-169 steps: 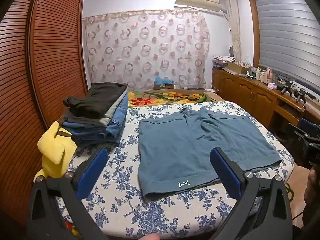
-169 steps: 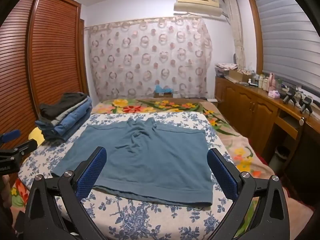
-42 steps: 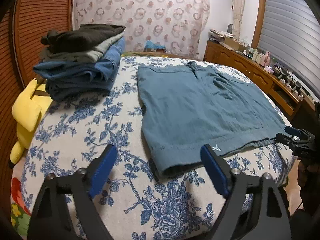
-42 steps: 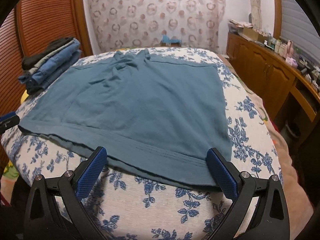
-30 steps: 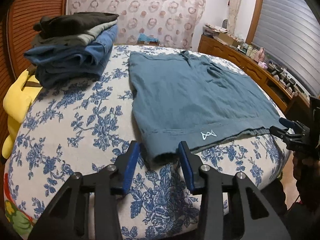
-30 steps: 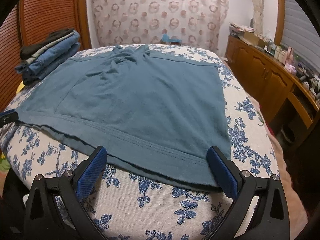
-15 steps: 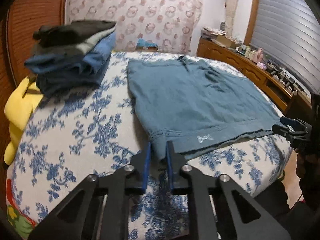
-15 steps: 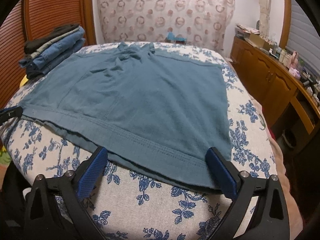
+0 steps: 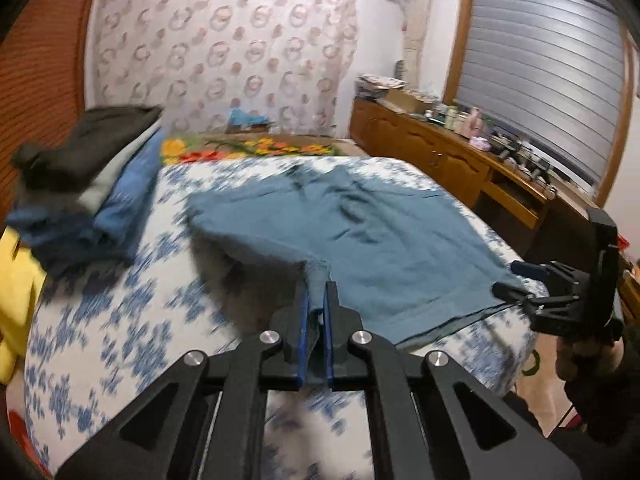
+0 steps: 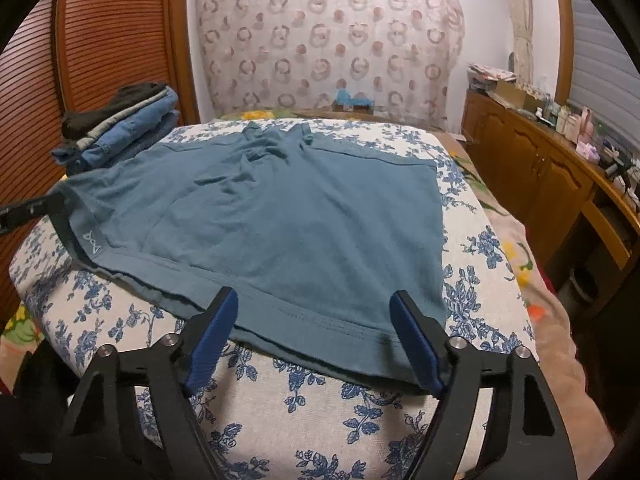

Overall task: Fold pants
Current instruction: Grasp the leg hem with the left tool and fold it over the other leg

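Observation:
Teal-blue shorts (image 10: 280,208) lie spread on the floral bed sheet (image 10: 360,408), waist toward the far curtain. My left gripper (image 9: 316,296) is shut on the near left hem corner of the shorts (image 9: 360,232) and lifts it off the bed. It shows at the left edge of the right wrist view (image 10: 60,206). My right gripper (image 10: 314,308) is open, its blue pads either side of the near right hem, just above the cloth. It also shows in the left wrist view (image 9: 516,280).
A stack of folded jeans and dark clothes (image 10: 120,128) sits at the bed's far left. A yellow plush (image 9: 16,276) lies by the left edge. A wooden dresser (image 10: 540,176) with clutter runs along the right wall. A wooden slatted wardrobe (image 10: 100,40) stands left.
My left gripper closed on the hem corner and raised it, pulling the left side of the shorts up. My right gripper's jaws narrowed and moved closer to the right hem.

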